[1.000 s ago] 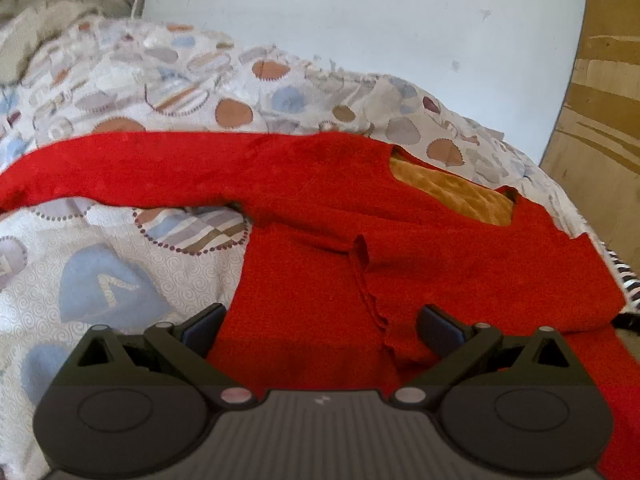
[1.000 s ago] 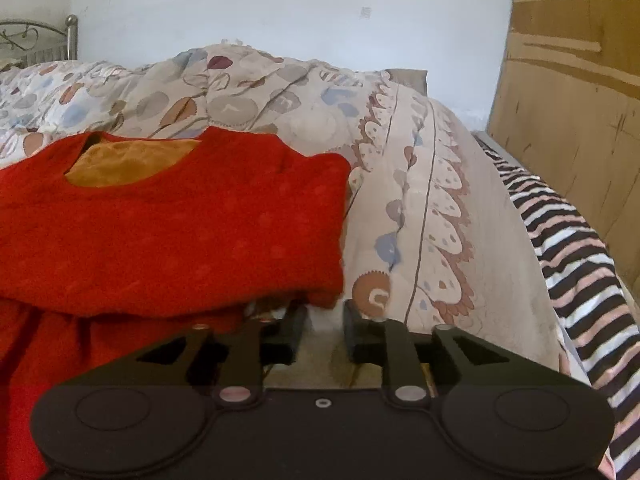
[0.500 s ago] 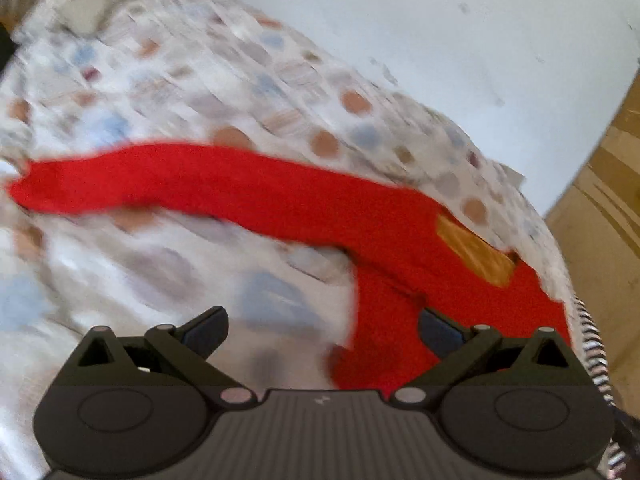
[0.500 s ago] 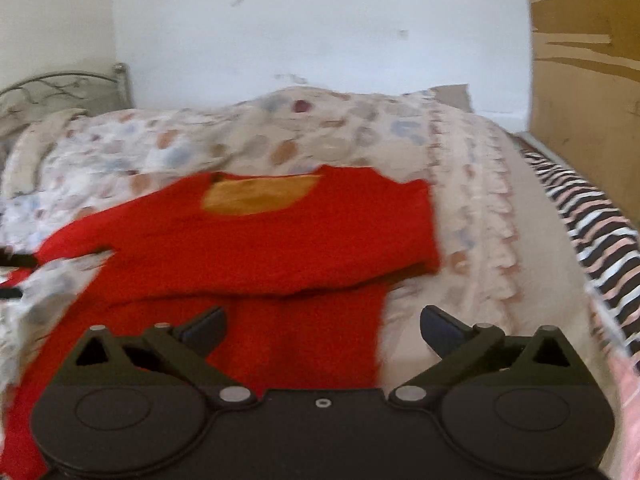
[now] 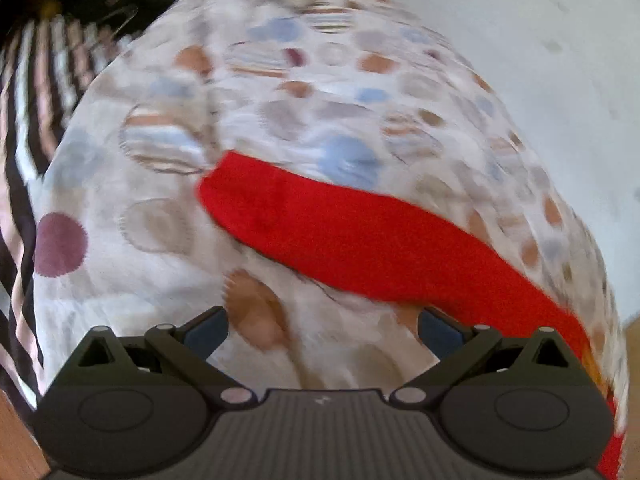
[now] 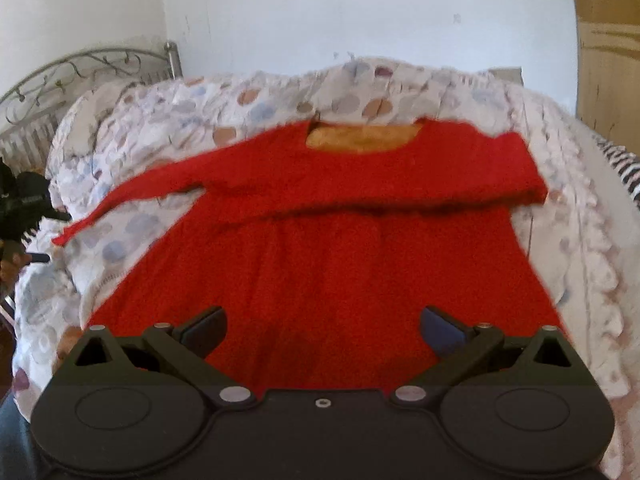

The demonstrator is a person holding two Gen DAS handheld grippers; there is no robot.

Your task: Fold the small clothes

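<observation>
A small red knit dress lies flat on the patterned bedspread, its orange-lined neck at the far side. One sleeve is folded across the chest; the other sleeve stretches out to the left. My right gripper hovers over the skirt hem, jaws wide open and empty. In the blurred left wrist view that outstretched sleeve runs diagonally, cuff at the upper left. My left gripper is open above the bedspread, just short of the sleeve. The left gripper also shows at the left edge of the right wrist view.
A metal headboard stands at the far left against a white wall. A striped sheet runs along the bed's right side, beside a wooden panel. A striped cloth also edges the left wrist view.
The right gripper opened from nearly shut, let go of the folded sleeve and pulled back over the skirt. The left gripper swept left along the outstretched sleeve towards its cuff and rolled.
</observation>
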